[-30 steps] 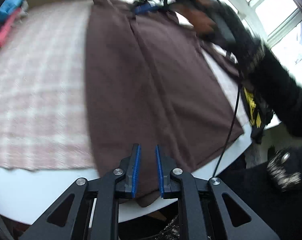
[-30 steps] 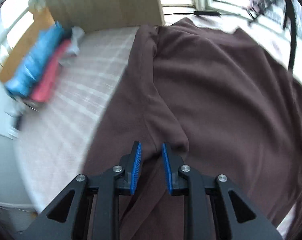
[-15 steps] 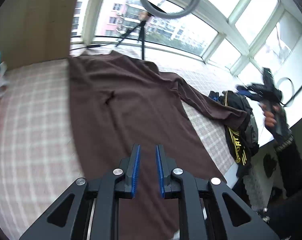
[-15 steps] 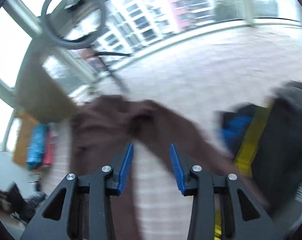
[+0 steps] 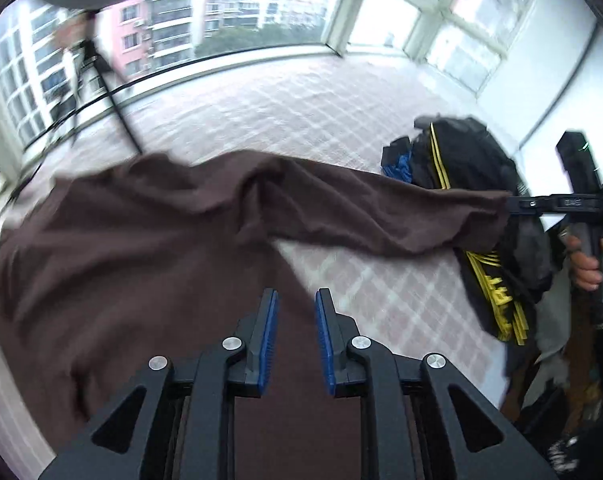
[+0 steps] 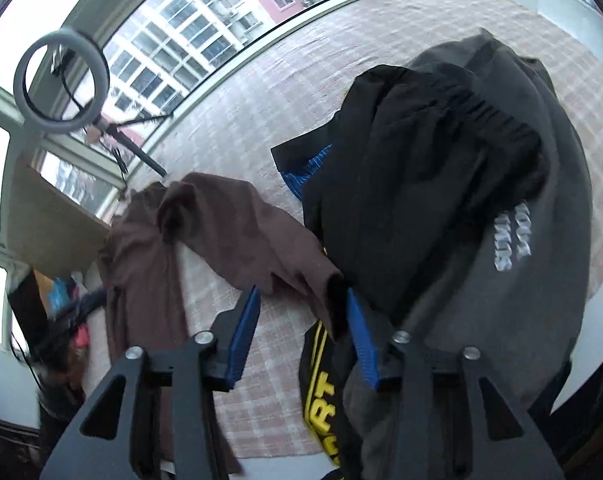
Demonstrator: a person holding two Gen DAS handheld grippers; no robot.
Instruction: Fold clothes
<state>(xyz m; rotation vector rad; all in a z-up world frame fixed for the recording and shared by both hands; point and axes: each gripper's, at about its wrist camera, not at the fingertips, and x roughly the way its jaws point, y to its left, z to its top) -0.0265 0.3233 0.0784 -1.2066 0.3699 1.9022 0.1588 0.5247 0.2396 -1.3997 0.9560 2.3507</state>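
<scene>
A brown long-sleeved garment point(image 5: 149, 248) lies spread on the checked cloth point(image 5: 381, 292), one sleeve stretched out to the right. My left gripper point(image 5: 295, 316) hovers over the garment's side edge. Its jaws are opening from a narrow gap and nothing is pinched between them. In the right wrist view the sleeve cuff point(image 6: 329, 284) lies between the fingers of my right gripper point(image 6: 301, 296), close to the right pad. Those jaws are opening wide and do not press on it. The left wrist view shows the right gripper point(image 5: 513, 205) at the sleeve's end.
A heap of black and grey clothes point(image 6: 441, 200) with yellow lettering lies right beside the cuff, near the cloth's edge. A ring light on a tripod point(image 6: 61, 80) stands by the windows. Folded blue and pink items point(image 6: 61, 300) sit at the far left.
Both views have swung from the garment's body to its outstretched sleeve. The right gripper has opened wider and come to the cuff beside the dark heap. The left gripper's gap is slightly wider.
</scene>
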